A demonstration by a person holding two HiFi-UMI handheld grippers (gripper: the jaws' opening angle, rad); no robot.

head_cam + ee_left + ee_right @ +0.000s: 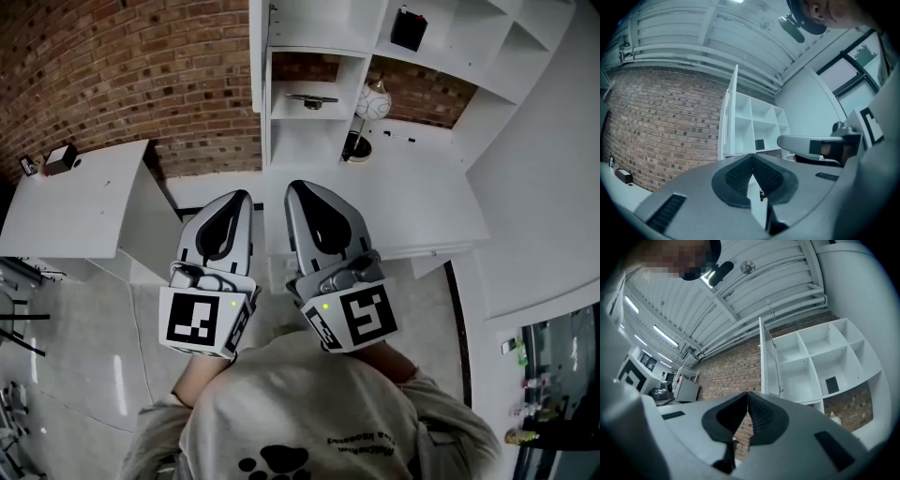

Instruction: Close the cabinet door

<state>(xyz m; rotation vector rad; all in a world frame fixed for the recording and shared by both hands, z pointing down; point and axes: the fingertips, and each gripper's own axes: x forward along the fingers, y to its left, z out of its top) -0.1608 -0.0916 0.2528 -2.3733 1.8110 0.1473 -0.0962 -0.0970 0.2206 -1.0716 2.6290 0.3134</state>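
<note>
My left claw and right claw are both pressed together and hold nothing. The tall white flat cabinet door sticks out open from the white shelf cabinet ahead. I think it is stiff and light and swings easily, so I would push its flat side near the free edge. I see it edge-on, and I can't find a handle.

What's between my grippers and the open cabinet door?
Nothing stands there. In the head view only bare counter separates the left gripper and right gripper from the door; both gripper views show its edge unobstructed.
</note>
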